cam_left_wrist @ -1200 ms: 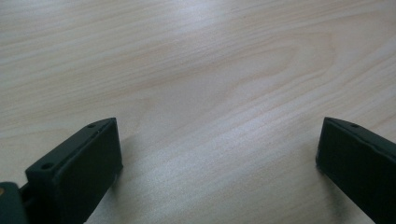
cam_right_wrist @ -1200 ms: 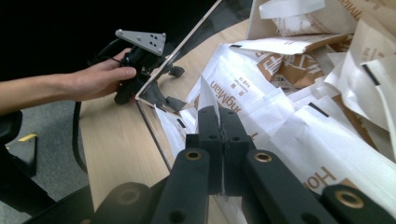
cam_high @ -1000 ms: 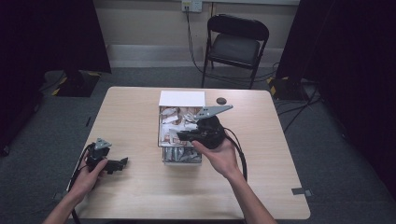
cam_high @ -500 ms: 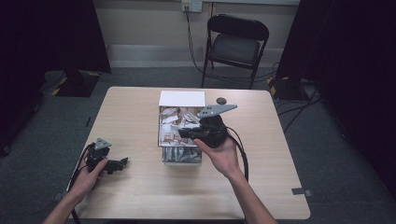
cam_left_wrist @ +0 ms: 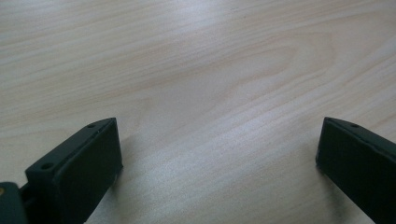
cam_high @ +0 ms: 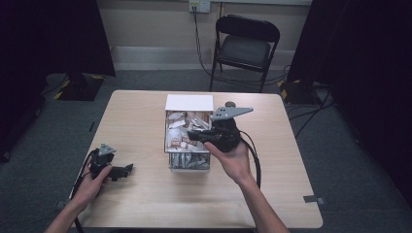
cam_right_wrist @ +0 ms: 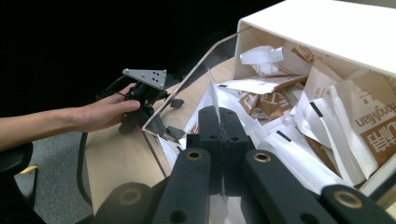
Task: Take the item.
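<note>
Little had changed since the earlier frames: the right gripper (cam_high: 194,135) stayed over the clear box (cam_high: 189,164) with only a slight shift of its grey plate, and the left gripper (cam_high: 127,169) kept its place on the desk (cam_high: 141,204). In the right gripper view the right gripper's jaws stood pressed together on a thin white sachet (cam_right_wrist: 211,100), whose edge rose just above the tips, apparently pinched so that one packet could be lifted clear of the loose heap of white and brown sachets (cam_right_wrist: 299,140) filling the box. That box sat near the middle of the desk with its white lid (cam_high: 189,102) at the far end. The left gripper lay low at the desk's near left, jaws wide apart and holding nothing, with bare wood between them in the left gripper view; it seemed parked out of the way while the other hand worked. The desk was pale wood grain, otherwise bare but for a small dark object (cam_high: 230,104) near the far edge. Beyond it stood a black folding chair (cam_high: 247,48) on grey carpet, against a pale wall flanked by dark curtains.
</note>
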Demonstrator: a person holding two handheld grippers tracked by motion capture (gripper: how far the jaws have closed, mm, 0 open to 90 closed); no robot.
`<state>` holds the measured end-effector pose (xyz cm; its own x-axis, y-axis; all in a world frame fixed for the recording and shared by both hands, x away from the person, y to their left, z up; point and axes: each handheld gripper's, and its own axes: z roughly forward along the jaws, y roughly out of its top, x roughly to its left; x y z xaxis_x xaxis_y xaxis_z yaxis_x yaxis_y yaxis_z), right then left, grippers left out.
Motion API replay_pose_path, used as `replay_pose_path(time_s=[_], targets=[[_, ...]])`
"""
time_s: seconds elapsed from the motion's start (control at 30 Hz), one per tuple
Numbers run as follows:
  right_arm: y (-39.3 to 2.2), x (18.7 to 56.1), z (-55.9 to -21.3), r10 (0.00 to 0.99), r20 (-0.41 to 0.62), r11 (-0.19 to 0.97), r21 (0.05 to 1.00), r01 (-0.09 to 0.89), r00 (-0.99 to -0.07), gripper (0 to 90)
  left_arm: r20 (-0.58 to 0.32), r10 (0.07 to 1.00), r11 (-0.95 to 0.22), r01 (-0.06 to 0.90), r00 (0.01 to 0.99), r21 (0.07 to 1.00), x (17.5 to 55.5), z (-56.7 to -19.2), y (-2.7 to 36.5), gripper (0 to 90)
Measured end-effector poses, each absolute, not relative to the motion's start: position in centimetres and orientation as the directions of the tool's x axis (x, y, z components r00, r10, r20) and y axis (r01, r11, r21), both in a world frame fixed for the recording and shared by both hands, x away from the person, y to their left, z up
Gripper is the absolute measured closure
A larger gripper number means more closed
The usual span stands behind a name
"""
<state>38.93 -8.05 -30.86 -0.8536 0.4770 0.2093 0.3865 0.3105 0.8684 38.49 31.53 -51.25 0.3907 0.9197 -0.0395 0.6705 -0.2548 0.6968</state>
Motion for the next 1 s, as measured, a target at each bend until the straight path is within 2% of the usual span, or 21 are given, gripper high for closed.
replay_pose_path(time_s=[1.0], targets=[[-8.9, 37.8, -29.3, 0.472, 0.191, 0.273, 0.897, 0.348, -0.861, 90.0, -0.039, 0.92, -0.255, 0.671, 0.391, 0.697, 38.5, -51.3, 31.5, 0.0]])
